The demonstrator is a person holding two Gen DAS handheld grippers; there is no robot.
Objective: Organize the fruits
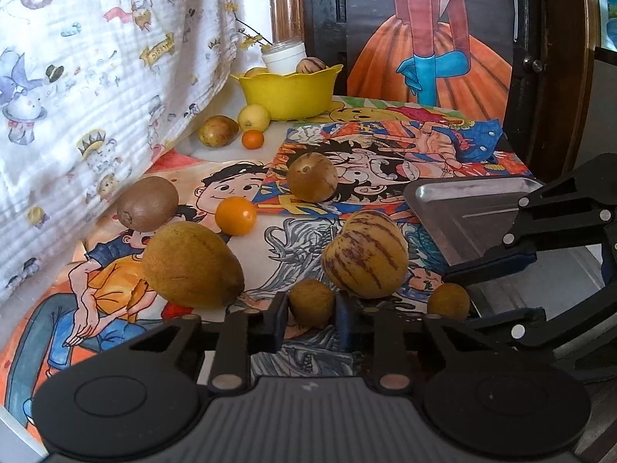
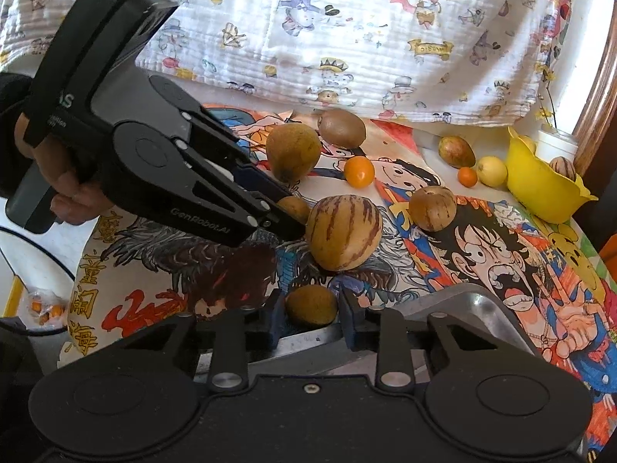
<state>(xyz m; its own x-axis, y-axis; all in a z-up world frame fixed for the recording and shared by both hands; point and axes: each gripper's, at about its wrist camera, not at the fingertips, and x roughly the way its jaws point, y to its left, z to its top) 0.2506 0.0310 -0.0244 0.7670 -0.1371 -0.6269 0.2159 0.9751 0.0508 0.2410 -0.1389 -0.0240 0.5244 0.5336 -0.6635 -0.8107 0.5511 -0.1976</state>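
left gripper point(image 1: 311, 305): jaws clamped on small brown fruit point(image 1: 311, 302). right gripper point(image 2: 311, 305): same, on second brown fruit point(image 2: 311, 305). striped melon point(image 1: 364, 252) adjacent; cartoon-print tablecloth point(image 1: 239, 177); yellow bowl point(image 1: 289, 90) at rear.

Two matte black plastic two-finger grippers: left gripper point(image 2: 287, 210), right gripper point(image 2: 310, 314). Flat linkage arms, silver rivets, round pivot discs, ribbed body, dark blue fingertip pads point(image 2: 275, 318). Grey lettering on left gripper's arm. Dark sleeve point(image 2: 9, 96) behind the hand point(image 2: 58, 177).
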